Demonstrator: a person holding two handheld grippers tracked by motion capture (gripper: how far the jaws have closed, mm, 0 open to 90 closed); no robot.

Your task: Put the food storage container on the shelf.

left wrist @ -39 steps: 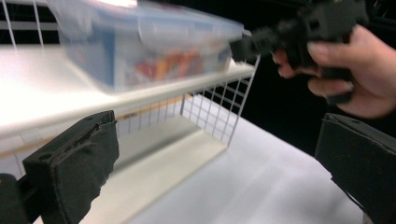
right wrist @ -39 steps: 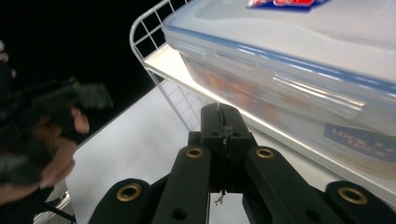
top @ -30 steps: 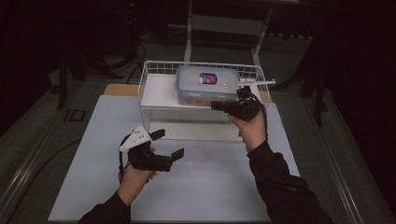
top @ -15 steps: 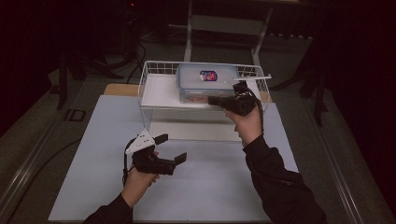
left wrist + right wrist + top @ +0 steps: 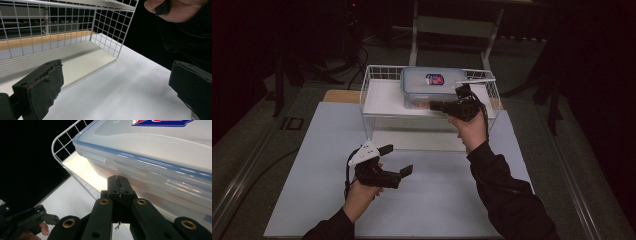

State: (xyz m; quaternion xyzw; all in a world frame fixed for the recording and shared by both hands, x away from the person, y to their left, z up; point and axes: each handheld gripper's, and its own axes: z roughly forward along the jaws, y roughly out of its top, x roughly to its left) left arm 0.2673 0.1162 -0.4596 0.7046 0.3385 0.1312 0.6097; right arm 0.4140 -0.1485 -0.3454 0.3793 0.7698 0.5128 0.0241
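Observation:
A clear plastic box with a blue-rimmed lid (image 5: 432, 85) sits on the upper level of a white wire rack (image 5: 377, 100). My right gripper (image 5: 434, 105) is raised to the box's front side and points left, jaws shut together with nothing between them. In the right gripper view the closed tips (image 5: 119, 182) sit just below the lid's edge of the box (image 5: 155, 152); whether they touch it I cannot tell. My left gripper (image 5: 399, 159) hovers low over the white table sheet in front of the rack, jaws wide open and empty (image 5: 117, 85).
The rack's lower level holds a white board (image 5: 82, 62) behind its wire wall (image 5: 62, 30). A wooden board (image 5: 339, 96) lies behind the rack's left corner. The white sheet (image 5: 437, 200) covers the table. A metal stand (image 5: 452, 25) rises in the dark behind.
The left gripper has drifted slightly to the right. The right gripper has edged up and left, closer to the box's front. Both jaws keep their state.

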